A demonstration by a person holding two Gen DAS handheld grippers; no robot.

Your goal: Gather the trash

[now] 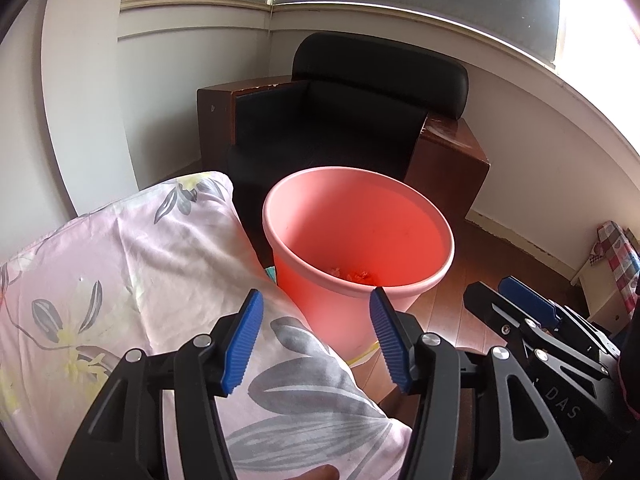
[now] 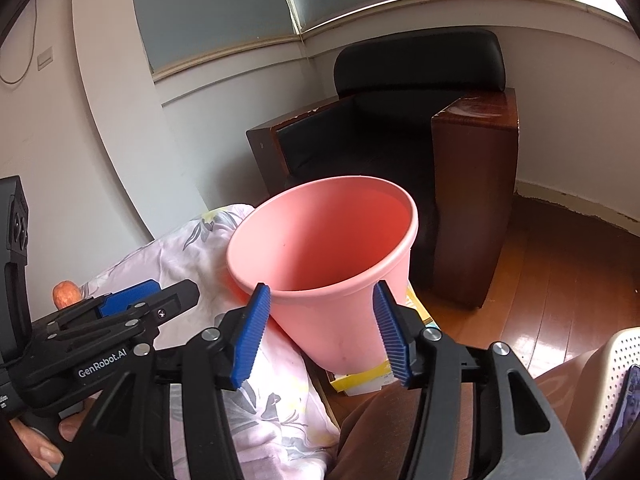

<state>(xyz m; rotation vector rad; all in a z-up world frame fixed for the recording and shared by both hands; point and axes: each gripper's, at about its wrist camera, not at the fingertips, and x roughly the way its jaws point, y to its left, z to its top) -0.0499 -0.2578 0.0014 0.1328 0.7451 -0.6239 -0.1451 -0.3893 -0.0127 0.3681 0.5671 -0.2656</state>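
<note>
A pink plastic trash bin (image 1: 362, 236) stands on the floor beside the bed; it also shows in the right wrist view (image 2: 328, 256). Small crumpled scraps (image 1: 356, 274) lie at its bottom. My left gripper (image 1: 316, 342) is open and empty, held over the bed's edge just short of the bin. My right gripper (image 2: 320, 330) is open and empty, facing the bin's near wall. An orange-pink lump (image 2: 66, 294) lies on the bedding behind the left gripper's body (image 2: 100, 336). The right gripper's body shows in the left wrist view (image 1: 540, 328).
A floral pink bedsheet (image 1: 120, 280) covers the bed at left. A black armchair (image 1: 340, 120) with brown wooden sides stands behind the bin. A yellow flat package (image 2: 364, 380) lies under the bin's side. Wooden floor (image 2: 560, 280) stretches to the right.
</note>
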